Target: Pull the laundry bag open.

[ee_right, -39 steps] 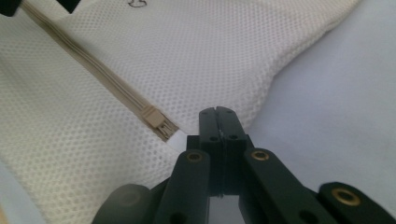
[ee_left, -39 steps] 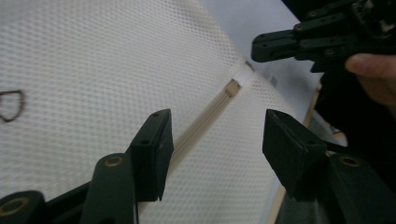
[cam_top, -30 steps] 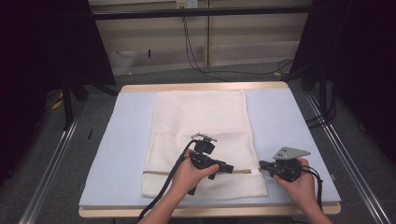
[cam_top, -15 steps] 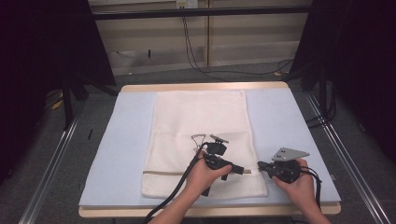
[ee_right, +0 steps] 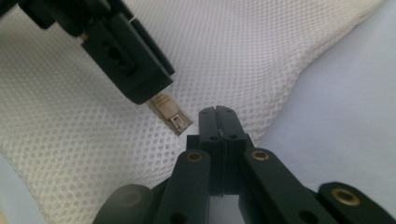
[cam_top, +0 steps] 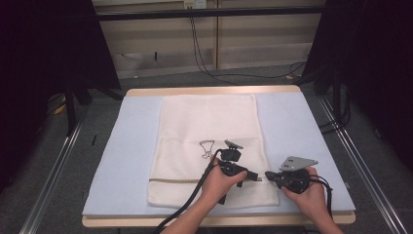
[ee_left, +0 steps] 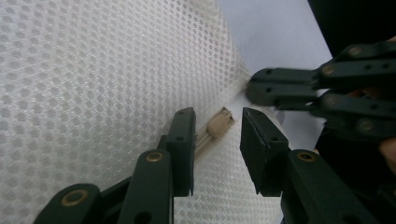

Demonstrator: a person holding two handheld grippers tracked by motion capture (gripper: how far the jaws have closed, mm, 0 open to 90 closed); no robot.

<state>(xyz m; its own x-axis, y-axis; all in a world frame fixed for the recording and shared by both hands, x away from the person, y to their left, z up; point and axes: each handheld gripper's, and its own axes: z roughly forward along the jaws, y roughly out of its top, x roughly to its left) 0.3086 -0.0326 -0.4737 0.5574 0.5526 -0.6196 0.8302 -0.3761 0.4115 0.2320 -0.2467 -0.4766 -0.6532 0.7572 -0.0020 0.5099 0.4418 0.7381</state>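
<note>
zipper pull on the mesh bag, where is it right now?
In the left gripper view the zipper pull lies between the left gripper jaws, untouched, near the mesh bag right edge, beside the shut right gripper.

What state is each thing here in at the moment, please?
Mesh laundry bag: flat on the blue mat, zip closed.
Zip pull: between the left gripper's jaws, not yet pinched.
Left gripper: open, jaws just been closing around the pull.
Right gripper: shut on the bag's edge beside the zip end.
</note>
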